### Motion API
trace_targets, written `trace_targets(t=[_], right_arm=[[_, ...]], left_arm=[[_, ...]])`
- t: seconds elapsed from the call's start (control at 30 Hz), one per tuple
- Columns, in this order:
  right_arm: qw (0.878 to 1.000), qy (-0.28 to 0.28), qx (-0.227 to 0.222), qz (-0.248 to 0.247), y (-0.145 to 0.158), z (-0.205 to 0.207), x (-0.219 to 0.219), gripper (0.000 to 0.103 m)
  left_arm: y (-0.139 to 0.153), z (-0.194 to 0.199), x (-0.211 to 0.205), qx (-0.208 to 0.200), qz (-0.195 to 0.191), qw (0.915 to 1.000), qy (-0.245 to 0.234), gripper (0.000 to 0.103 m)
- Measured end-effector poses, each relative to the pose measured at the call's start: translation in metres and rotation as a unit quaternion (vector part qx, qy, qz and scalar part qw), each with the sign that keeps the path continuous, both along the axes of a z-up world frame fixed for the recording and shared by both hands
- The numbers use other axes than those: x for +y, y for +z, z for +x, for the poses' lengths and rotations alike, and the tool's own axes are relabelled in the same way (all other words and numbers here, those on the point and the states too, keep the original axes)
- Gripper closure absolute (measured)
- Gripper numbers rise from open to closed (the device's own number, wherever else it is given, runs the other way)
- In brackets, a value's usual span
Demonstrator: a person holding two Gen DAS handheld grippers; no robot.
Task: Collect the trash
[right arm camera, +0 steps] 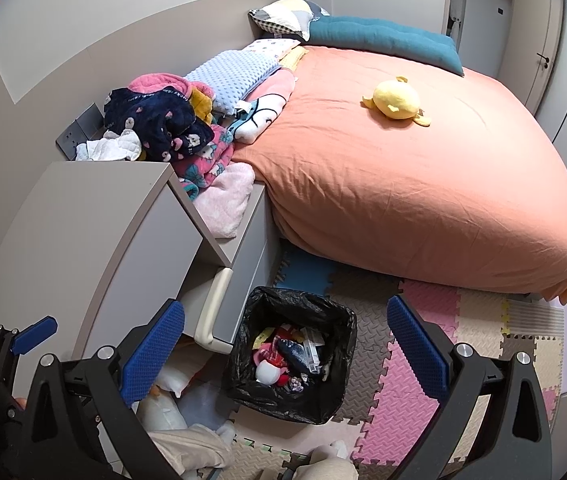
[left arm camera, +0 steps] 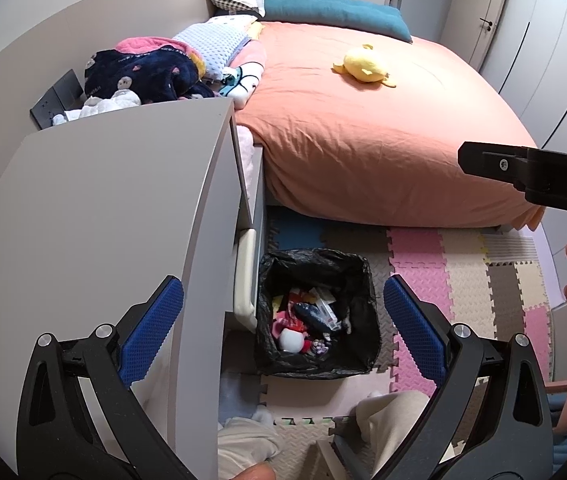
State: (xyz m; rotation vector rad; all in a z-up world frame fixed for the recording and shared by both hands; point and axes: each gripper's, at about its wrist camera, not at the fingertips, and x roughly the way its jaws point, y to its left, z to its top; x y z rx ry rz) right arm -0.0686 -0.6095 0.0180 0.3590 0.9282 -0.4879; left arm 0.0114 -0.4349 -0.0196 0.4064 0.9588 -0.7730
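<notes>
Bedroom floor covered in pastel interlocking foam mats (right arm camera: 399, 400) runs beside a bed under a salmon-orange cover (right arm camera: 403, 184), and you are holding both tools above it. Your left claw (left arm camera: 283, 332) and your right claw (right arm camera: 285, 350) are both spread wide with nothing between their blue pads. Below them, the small bin lined with a black plastic bag (left arm camera: 357, 280) stands on the mats just beside the grey bedside cabinet (left arm camera: 103, 208), already holding wrappers and mixed scraps. You appear to be between pickups, so the next move calls for spotting another piece of litter; none is plainly visible. A heap of fleece clothes (right arm camera: 163, 128) and a yellow plush toy (right arm camera: 397, 100) on the bed are not trash, and the cabinet's cream handle (right arm camera: 213, 312) juts close to the bin.
</notes>
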Motion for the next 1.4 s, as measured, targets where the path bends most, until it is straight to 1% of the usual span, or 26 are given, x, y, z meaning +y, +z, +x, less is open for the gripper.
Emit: trace_targets(t=[0.2,0.6,0.67,0.77,0.8,0.87,0.97,1.0,1.1,1.2,1.3,1.4], right_arm=[[1.000,0.000,0.000,0.000,0.001,0.000,0.000,0.002],[1.000,0.000,-0.001,-0.003,0.003,-0.001,-0.003,0.002],[1.000,0.001,-0.002,-0.003,0.003,-0.001,-0.002,0.002],[1.000,0.000,-0.002,-0.003,0.003,-0.001,-0.002,0.002],[1.000,0.000,-0.002,-0.003,0.003,-0.001,-0.001,0.002],[1.000,0.000,-0.001,-0.003,0.003,-0.001,-0.002,0.002],[1.000,0.001,-0.002,-0.003,0.003,-0.001,-0.002,0.002],[1.000,0.001,-0.002,-0.003,0.003,-0.001,-0.001,0.002],[1.000,-0.001,-0.003,-0.003,0.003,-0.002,-0.002,0.002],[1.000,0.000,-0.002,-0.004,0.004,-0.002,-0.002,0.002],[1.000,0.001,-0.002,-0.004,0.005,-0.001,-0.001,0.002],[1.000,-0.001,-0.003,-0.003,0.004,-0.001,-0.001,0.002]], left_arm=[[0.002,0.001,0.002,0.002,-0.007,1.0000,0.001,0.006],[-0.002,0.001,0.000,0.004,0.003,1.0000,-0.001,0.006],[-0.002,-0.001,0.000,-0.003,0.003,1.0000,-0.003,0.006],[0.001,-0.005,0.003,-0.032,-0.007,0.9995,0.004,0.006],[0.003,-0.005,0.004,-0.032,-0.011,0.9994,0.003,0.006],[0.004,-0.002,0.005,-0.023,-0.015,0.9996,0.008,0.006],[0.004,0.006,0.006,0.011,-0.024,0.9995,0.013,0.006],[0.004,0.007,0.007,0.011,-0.026,0.9995,0.016,0.006],[0.006,0.004,0.009,-0.016,-0.026,0.9993,0.023,0.006],[0.007,0.003,0.009,-0.006,-0.029,0.9994,0.018,0.006],[0.005,0.006,0.006,0.015,-0.026,0.9995,0.009,0.006],[0.004,0.005,0.007,0.016,-0.022,0.9996,0.010,0.006]])
